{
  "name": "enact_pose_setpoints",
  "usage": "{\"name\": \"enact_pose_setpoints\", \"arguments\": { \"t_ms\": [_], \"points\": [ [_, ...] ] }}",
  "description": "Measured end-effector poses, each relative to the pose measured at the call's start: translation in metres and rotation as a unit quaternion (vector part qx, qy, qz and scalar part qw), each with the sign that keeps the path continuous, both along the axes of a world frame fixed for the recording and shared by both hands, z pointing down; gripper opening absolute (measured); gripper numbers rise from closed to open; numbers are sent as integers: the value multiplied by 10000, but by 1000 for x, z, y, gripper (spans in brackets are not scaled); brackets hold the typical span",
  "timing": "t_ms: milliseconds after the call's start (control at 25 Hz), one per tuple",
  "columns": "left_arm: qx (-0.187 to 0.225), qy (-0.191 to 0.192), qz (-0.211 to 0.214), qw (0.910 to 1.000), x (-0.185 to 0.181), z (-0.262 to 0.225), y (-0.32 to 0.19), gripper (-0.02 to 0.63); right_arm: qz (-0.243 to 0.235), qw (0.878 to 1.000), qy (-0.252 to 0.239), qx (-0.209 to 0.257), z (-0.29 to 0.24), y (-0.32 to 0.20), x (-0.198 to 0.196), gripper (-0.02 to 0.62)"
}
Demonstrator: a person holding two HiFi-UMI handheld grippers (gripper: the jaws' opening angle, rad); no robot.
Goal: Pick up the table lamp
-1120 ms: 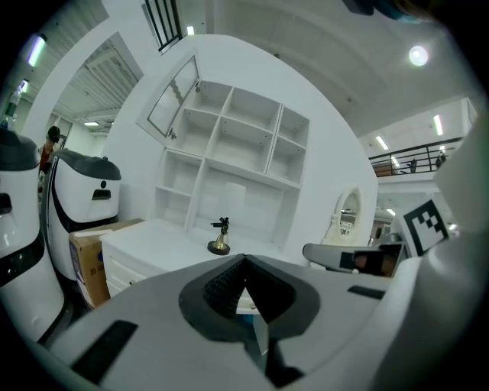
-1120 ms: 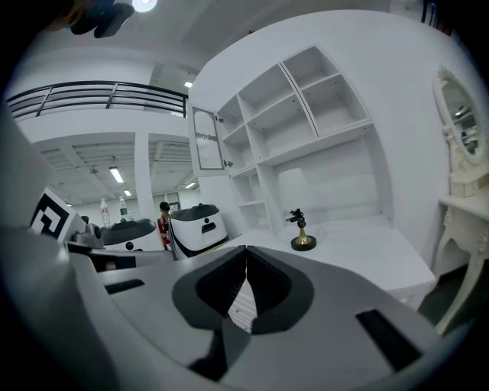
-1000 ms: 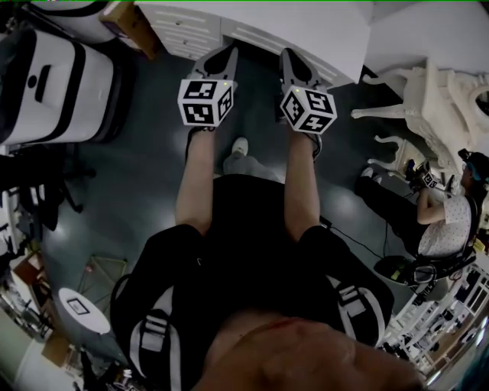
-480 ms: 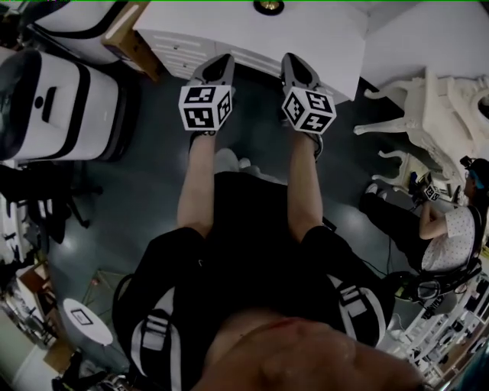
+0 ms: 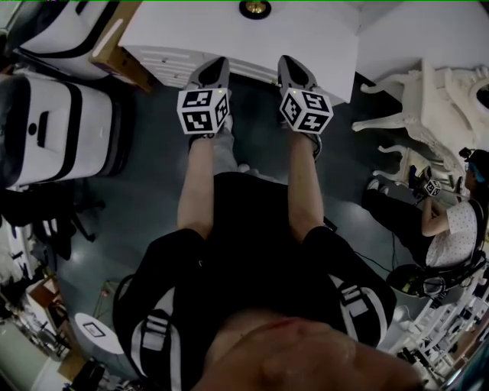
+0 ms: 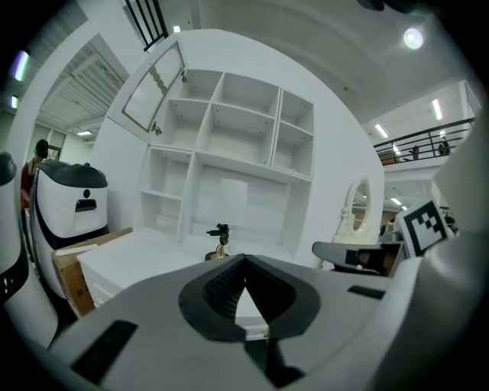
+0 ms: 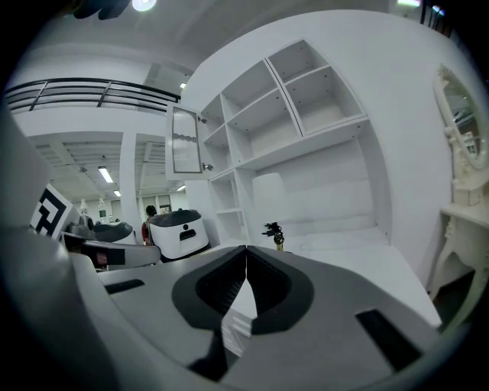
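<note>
Two grippers, the left gripper (image 5: 216,67) and the right gripper (image 5: 290,66), point toward 12 o'clock in the head view, where the table lamp (image 5: 254,8) stands untouched on the white desk (image 5: 321,38); reaching and grasping are both left to do. In the left gripper view the jaws are together and empty, the table lamp (image 6: 220,243) is at 12 o'clock beyond them, and the shelf cubbies (image 6: 244,99) look bare. In the right gripper view the jaws are likewise closed on nothing, with the table lamp (image 7: 273,233) just past their tips.
</note>
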State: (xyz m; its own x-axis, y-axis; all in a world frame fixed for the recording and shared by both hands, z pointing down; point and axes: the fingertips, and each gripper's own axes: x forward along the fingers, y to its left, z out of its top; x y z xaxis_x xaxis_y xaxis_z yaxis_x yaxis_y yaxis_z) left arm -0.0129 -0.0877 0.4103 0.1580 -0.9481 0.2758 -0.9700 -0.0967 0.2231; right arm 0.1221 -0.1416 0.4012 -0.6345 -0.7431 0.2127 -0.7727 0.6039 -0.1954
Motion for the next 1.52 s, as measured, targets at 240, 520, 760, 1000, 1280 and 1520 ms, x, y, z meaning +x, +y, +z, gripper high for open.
{"name": "enact_pose_setpoints", "arguments": {
  "t_ms": [240,520,760,1000,1280,1520],
  "points": [
    [-230,-31,155,9996,-2,17,-54,11,112,9999,-88,52,11,-48,-4,20],
    [-546,-20,290,9981,-16,44,-108,11,-61,9998,-186,-24,33,-95,-33,20],
    [-790,49,327,9963,-34,67,-141,11,-253,9990,-183,-309,58,-126,-61,103],
    [-894,99,382,9952,-58,77,-177,11,-56,9989,-143,-441,78,-166,-77,103],
    [-1146,91,463,9923,-82,104,-206,11,82,9991,-110,-404,112,-199,-92,133],
    [-1115,170,631,9916,-86,116,-228,11,263,9994,-37,-202,131,-228,-104,133]
  ]
}}
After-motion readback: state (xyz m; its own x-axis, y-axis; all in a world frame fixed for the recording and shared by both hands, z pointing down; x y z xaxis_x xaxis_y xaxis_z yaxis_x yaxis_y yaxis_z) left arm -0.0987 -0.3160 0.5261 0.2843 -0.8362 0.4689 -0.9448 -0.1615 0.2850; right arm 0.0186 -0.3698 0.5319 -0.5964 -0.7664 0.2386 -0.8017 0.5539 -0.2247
